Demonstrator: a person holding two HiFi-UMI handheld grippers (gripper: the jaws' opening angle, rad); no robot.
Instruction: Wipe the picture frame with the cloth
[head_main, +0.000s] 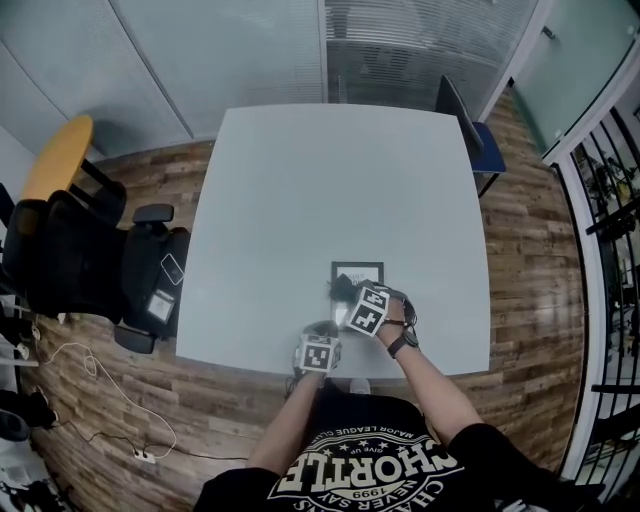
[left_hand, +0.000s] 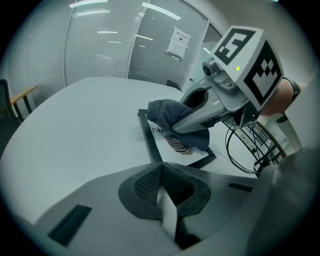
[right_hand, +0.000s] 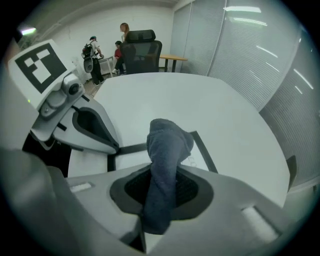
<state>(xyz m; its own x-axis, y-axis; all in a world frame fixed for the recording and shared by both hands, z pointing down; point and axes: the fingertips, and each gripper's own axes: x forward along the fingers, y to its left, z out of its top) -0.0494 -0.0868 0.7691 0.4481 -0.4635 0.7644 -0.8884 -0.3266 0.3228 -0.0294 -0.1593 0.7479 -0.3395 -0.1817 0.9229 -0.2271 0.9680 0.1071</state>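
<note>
cloth (right_hand: 167, 150) is clamped in the right tool (right_hand: 167, 187), laid on the picture frame (head_main: 357, 267) near the counter (head_main: 330, 180) edge. left tool (left_hand: 162, 187) is closed, empty; the unheld frame could be shoved off by hard strokes.

The picture frame (head_main: 357, 270) is a thin black rectangle around a white print with dark lettering and a striped pattern. It lies flat and face up on the white desk (head_main: 300, 180), close to its near edge. The cloth (right_hand: 167, 145) is a dark blue-grey rag bunched into a thick roll, pinched between the jaws of the right tongs (right_hand: 164, 187), with its free end down on the frame's face near one corner.
</note>
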